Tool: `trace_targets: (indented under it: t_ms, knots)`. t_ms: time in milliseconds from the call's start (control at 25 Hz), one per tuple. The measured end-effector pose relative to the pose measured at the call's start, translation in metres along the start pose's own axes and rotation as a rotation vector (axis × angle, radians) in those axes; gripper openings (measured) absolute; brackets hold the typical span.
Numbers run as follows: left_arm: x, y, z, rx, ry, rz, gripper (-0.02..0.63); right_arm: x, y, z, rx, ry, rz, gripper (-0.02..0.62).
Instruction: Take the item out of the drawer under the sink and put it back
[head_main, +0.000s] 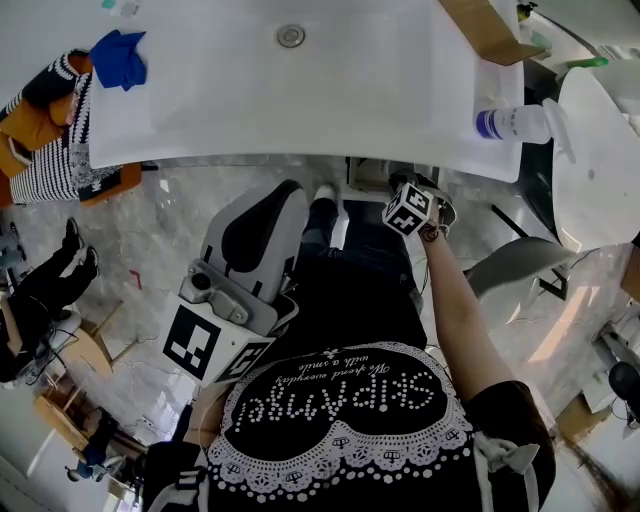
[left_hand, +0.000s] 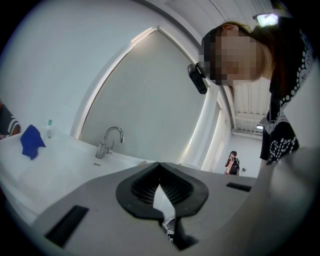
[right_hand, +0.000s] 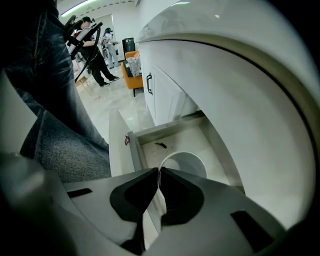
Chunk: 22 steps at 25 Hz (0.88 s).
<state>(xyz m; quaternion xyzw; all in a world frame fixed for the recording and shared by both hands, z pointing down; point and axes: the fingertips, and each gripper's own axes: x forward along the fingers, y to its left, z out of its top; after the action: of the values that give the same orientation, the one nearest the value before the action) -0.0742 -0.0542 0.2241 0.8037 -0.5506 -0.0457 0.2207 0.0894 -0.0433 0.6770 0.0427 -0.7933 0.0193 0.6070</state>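
The drawer (right_hand: 170, 131) under the white sink counter (head_main: 300, 110) stands pulled open. Inside it sits a white round cup (right_hand: 187, 162), with a small dark scrap (right_hand: 160, 145) on the drawer floor behind it. My right gripper (right_hand: 159, 170) points steeply down into the drawer, shut on the near rim of the cup. In the head view only its marker cube (head_main: 410, 208) shows, just below the counter's front edge. My left gripper (head_main: 290, 190) is held about level in front of the counter, shut with nothing in it (left_hand: 160, 164).
On the counter are a blue cloth (head_main: 120, 58), a spray bottle (head_main: 515, 123), a cardboard box (head_main: 490, 30) and a tap (left_hand: 109, 140). A cabinet door with a black handle (right_hand: 149, 83) is beside the drawer. People (right_hand: 92, 45) stand further off.
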Motion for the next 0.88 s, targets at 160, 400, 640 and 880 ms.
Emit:
trace_targets:
  t_ms: [160, 400, 640, 880]
  knots:
    - [0.006, 0.003, -0.003, -0.004, 0.005, 0.011, 0.005, 0.006, -0.003, -0.005, -0.013, 0.013, 0.006, 0.029]
    - [0.008, 0.006, -0.003, -0.014, 0.008, 0.024, 0.005, 0.009, -0.005, -0.004, -0.027, 0.021, 0.015, 0.029]
    - [0.009, 0.009, -0.003, -0.02, 0.008, 0.037, 0.005, 0.012, -0.006, -0.003, -0.038, 0.023, 0.029, 0.03]
    - [0.011, 0.011, -0.004, -0.027, 0.009, 0.046, 0.005, 0.017, -0.007, -0.004, -0.049, 0.025, 0.036, 0.031]
